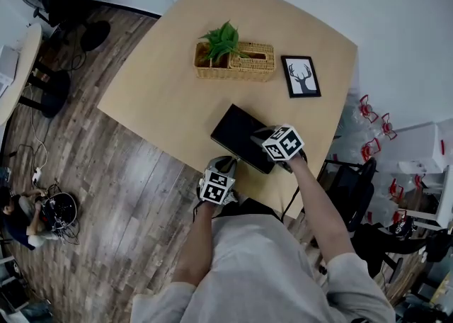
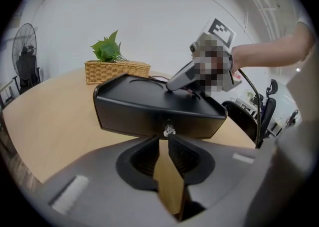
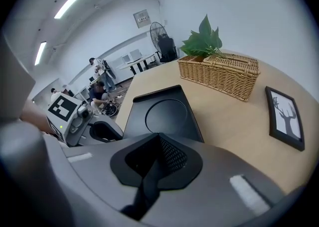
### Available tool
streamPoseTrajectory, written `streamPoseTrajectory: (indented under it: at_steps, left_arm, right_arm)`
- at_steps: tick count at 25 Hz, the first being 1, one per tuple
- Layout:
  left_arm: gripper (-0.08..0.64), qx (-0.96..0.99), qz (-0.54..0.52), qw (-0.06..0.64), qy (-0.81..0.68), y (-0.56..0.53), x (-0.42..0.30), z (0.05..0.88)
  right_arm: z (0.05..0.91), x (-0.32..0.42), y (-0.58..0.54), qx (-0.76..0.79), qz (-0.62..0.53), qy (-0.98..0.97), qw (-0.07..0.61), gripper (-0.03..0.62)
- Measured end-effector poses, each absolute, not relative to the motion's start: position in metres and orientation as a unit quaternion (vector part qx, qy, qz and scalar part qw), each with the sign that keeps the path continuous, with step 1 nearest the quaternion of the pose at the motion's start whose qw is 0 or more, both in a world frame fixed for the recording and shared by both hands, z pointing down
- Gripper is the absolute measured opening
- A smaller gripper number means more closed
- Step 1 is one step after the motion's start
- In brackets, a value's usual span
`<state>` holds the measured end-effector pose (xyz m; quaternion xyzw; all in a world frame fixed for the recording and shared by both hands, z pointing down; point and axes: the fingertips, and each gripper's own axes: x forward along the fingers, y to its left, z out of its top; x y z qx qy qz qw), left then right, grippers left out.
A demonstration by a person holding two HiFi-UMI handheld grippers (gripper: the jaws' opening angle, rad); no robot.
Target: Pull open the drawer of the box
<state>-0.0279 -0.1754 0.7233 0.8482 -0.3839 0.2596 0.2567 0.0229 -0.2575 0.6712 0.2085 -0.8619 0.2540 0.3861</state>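
A flat black box (image 1: 237, 134) lies near the front edge of the wooden table (image 1: 163, 95). Its drawer front (image 2: 149, 116) faces me, fully in, with a small metal knob (image 2: 169, 131) at its middle. My left gripper (image 2: 164, 139) is level with that front, its jaws drawn in to a narrow gap right at the knob. In the head view the left gripper (image 1: 226, 164) sits off the table edge. My right gripper (image 1: 262, 134) rests shut on the box's lid (image 3: 162, 114), near the front right corner. The right gripper (image 2: 180, 82) touches the lid with its tips.
A wicker basket (image 1: 241, 63) with a green plant (image 1: 223, 38) stands at the back of the table. A framed deer picture (image 1: 301, 76) lies to its right. Black chairs (image 1: 350, 187) stand right of the table. A person (image 1: 14, 215) sits on the floor far left.
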Motion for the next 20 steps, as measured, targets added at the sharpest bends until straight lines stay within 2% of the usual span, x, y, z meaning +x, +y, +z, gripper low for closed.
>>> streamPoseTrajectory:
  at_steps: [5,20]
  left_arm:
    - [0.123,0.852,0.241,0.268,-0.38,-0.176,-0.029,0.723]
    - [0.141,0.866,0.251,0.242,-0.358,-0.179,-0.015,0.73]
  right_arm:
    - [0.671,0.023,-0.258,0.21,0.247,-0.863,0.386,-0.002]
    - [0.672,0.023,-0.257,0.225,0.244,-0.862,0.382,-0.002]
